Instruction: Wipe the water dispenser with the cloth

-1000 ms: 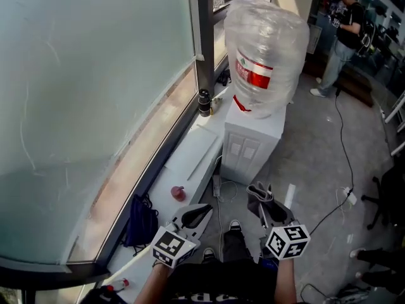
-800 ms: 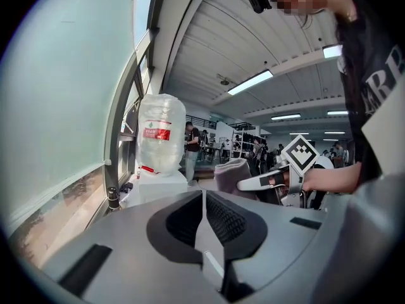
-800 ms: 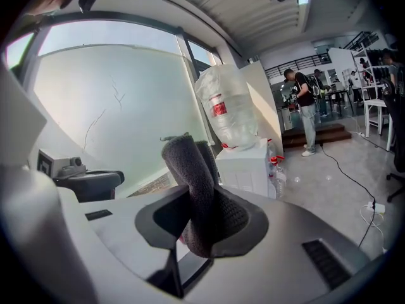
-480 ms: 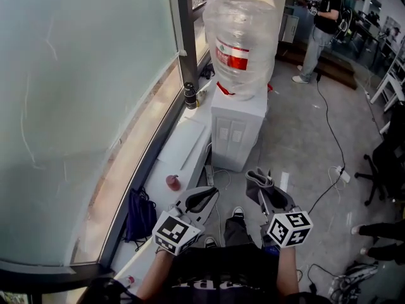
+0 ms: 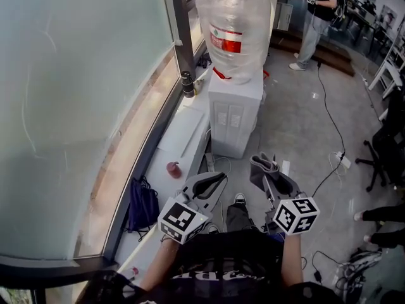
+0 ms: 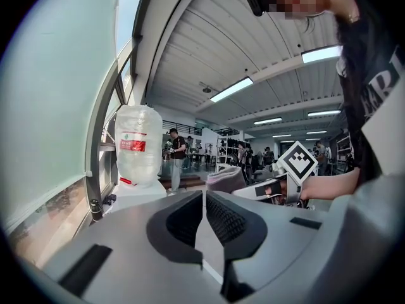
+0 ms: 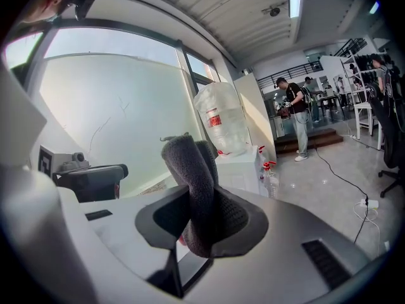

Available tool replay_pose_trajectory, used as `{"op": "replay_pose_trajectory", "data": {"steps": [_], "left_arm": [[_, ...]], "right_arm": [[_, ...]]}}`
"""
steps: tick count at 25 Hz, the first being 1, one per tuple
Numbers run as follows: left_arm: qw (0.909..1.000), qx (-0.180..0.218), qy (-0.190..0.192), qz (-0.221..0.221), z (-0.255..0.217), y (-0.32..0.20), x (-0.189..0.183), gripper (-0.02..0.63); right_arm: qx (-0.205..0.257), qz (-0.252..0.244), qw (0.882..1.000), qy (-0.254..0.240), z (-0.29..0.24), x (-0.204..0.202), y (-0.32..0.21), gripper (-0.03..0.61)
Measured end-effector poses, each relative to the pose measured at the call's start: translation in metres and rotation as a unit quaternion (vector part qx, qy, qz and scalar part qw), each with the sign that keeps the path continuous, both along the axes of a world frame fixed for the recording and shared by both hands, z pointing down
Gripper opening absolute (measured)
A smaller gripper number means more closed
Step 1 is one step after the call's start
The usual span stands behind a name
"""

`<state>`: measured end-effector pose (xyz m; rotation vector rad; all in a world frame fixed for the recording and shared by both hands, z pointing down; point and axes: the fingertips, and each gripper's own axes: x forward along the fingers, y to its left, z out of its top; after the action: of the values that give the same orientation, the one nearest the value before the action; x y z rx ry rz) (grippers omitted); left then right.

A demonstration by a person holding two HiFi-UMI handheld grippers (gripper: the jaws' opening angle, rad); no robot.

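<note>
The white water dispenser (image 5: 235, 116) stands on the floor by the window, with a clear bottle (image 5: 233, 30) with a red label on top; it also shows far off as the dispenser (image 6: 135, 189) and the dispenser (image 7: 239, 166) in the two gripper views. My right gripper (image 5: 272, 170) is shut on a folded grey cloth (image 7: 193, 189), which sticks up between its jaws. My left gripper (image 5: 218, 177) is shut with nothing in it. Both are held low and near me, well short of the dispenser.
A frosted window (image 5: 76, 94) and a white sill (image 5: 183, 141) run along the left, with a dark bottle (image 5: 186, 84) and a small red thing (image 5: 173, 168) on it. A blue bag (image 5: 142, 208) lies below. Cables (image 5: 332, 132) cross the floor. A person (image 5: 316, 18) stands beyond.
The head view has shifted so the dispenser sits further left and higher in view. Both grippers stay low in front of me, the cloth still in the right one.
</note>
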<state>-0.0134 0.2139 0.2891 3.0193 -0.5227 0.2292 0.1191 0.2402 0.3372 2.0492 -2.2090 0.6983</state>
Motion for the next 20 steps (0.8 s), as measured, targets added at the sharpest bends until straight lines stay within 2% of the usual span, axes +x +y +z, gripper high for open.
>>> {"op": "replay_pose_trajectory", "data": {"steps": [20], "left_arm": [[1.0000,-0.007,-0.003,0.002,0.011,0.020,-0.004,0.020]], "right_arm": [[-0.003,-0.003,1.000,0.021,0.004,0.004,0.008,0.101]]}}
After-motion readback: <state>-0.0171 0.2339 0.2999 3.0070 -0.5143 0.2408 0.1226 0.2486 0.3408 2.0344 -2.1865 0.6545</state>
